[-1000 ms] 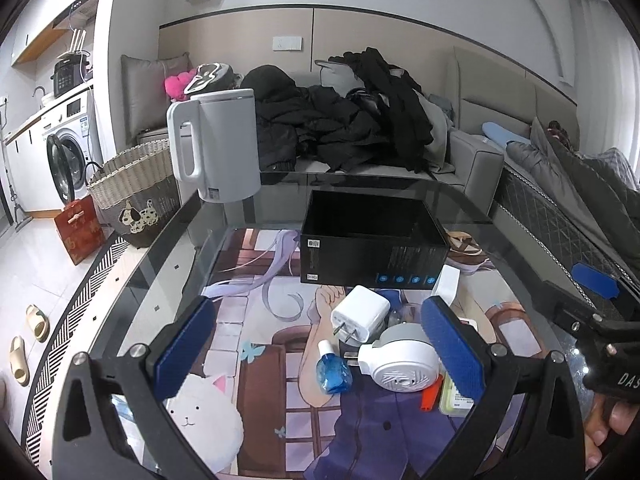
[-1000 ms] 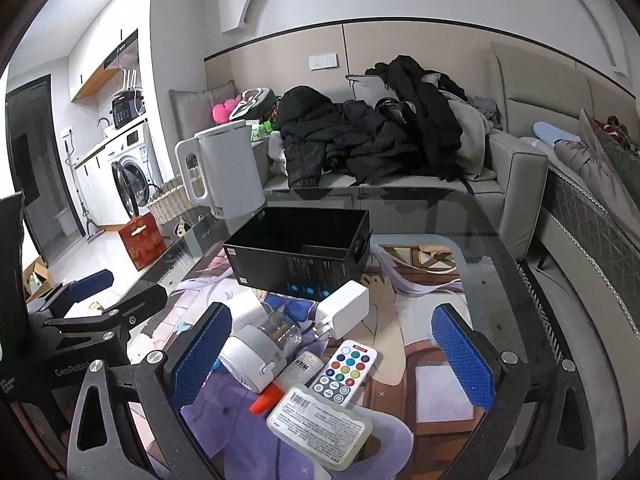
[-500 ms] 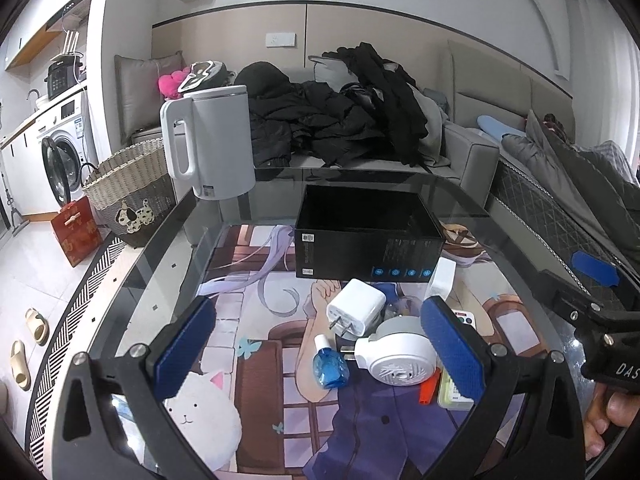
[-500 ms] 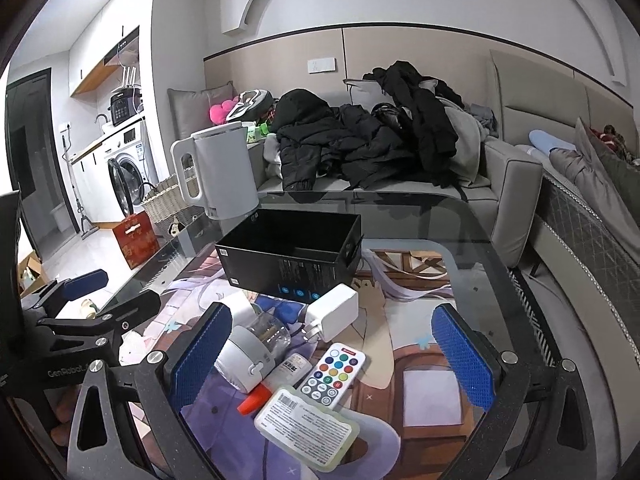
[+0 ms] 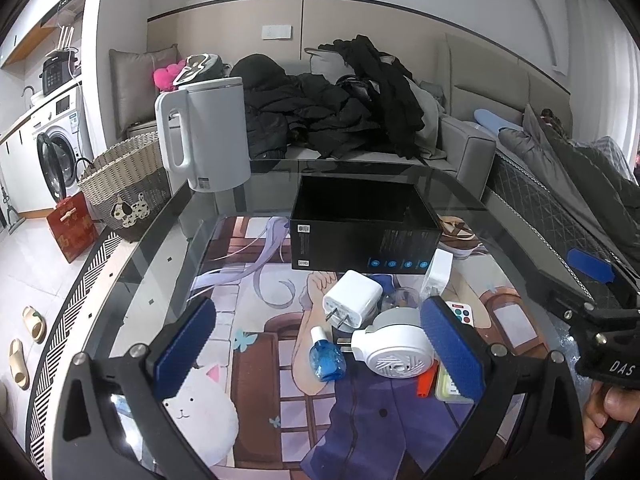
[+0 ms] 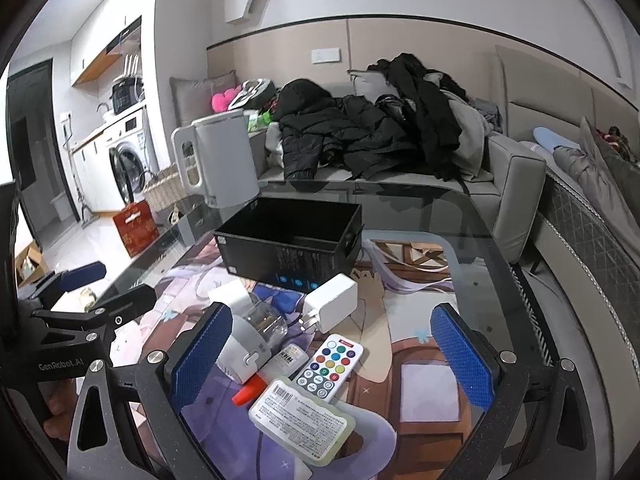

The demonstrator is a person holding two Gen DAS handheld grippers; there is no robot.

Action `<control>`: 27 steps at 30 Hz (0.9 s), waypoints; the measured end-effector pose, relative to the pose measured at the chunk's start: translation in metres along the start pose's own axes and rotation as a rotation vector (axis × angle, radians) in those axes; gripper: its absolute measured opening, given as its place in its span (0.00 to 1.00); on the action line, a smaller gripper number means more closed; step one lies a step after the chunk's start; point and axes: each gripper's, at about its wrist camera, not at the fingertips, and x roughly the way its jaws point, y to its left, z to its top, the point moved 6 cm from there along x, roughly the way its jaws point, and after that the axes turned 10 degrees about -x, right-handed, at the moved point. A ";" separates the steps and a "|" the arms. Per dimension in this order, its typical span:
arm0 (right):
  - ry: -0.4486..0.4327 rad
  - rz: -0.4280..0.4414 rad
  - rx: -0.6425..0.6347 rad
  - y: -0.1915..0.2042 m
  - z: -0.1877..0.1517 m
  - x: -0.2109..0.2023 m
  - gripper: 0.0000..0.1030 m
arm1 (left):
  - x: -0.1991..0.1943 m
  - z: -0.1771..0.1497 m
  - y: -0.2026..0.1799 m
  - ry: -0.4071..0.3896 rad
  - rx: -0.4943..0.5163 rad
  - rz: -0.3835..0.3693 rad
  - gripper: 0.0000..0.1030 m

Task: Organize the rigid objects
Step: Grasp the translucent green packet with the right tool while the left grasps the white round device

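Before black box clutter bunched; both grippers spread wide, holding nothing

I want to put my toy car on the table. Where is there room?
There is bare room on the left, between the kettle, the black box and the white cat picture. The right side past the remote is bare too. The middle is crowded: white plug, blue bottle and round white gadget sit bunched together.
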 end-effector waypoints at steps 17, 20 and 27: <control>0.312 0.214 -0.025 0.009 -0.062 0.047 0.70 | 0.036 -0.035 -0.049 0.231 0.154 -0.091 0.81; 0.345 0.256 -0.027 0.011 -0.072 0.051 0.70 | 0.044 -0.038 -0.054 0.256 0.165 -0.097 0.81; 0.394 0.303 -0.107 0.030 -0.091 0.060 0.70 | 0.063 -0.046 -0.062 0.308 0.204 -0.086 0.80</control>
